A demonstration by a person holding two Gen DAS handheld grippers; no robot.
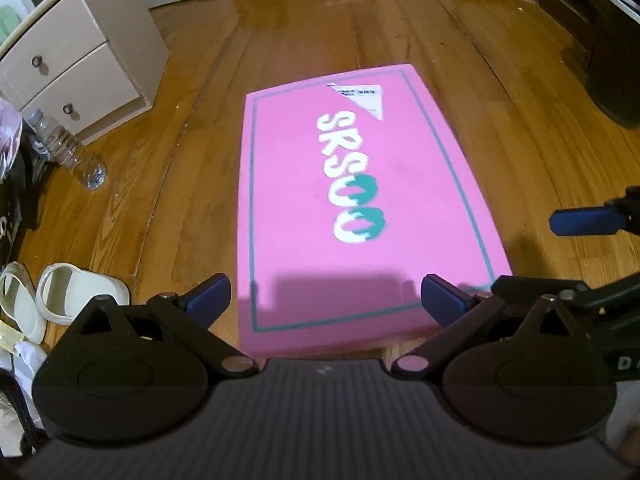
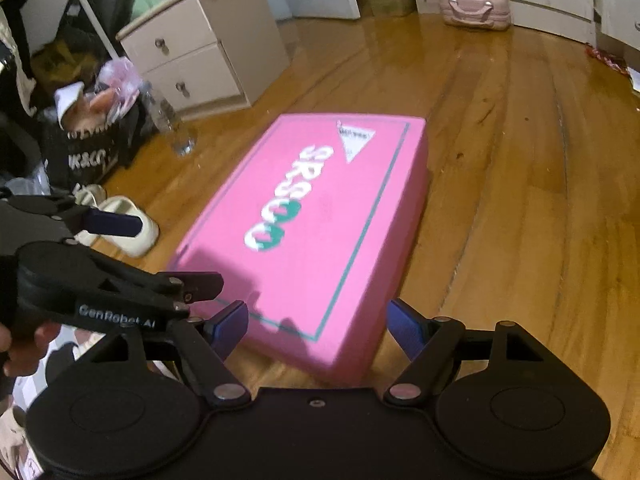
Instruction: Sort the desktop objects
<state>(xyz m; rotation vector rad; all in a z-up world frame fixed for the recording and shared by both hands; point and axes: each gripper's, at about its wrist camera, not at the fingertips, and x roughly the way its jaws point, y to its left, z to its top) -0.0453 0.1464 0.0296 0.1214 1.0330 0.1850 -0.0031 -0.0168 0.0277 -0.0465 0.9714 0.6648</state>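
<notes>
- The left gripper (image 1: 327, 300) hangs with its jaws spread wide and nothing between them, above the near end of the pink box (image 1: 352, 200).
- The right gripper (image 2: 318, 326) is likewise released, its blue pads apart over the box's near corner, gripping nothing.
- The two tools sit side by side; a hand (image 2: 20, 344) grips the left one.
- The pink box lies flat on the wooden floor (image 1: 500, 80), lid up, with white and green lettering and a white label (image 1: 362, 100) at its far end.
- Left of the box: a pair of cream slippers (image 1: 60, 300) near its near end, a clear plastic bottle (image 1: 68, 148) further along, then a beige two-drawer cabinet (image 1: 80, 64) past its far left corner.
- Well beyond the box, a pink case (image 2: 474, 10) rests against the wall.
</notes>
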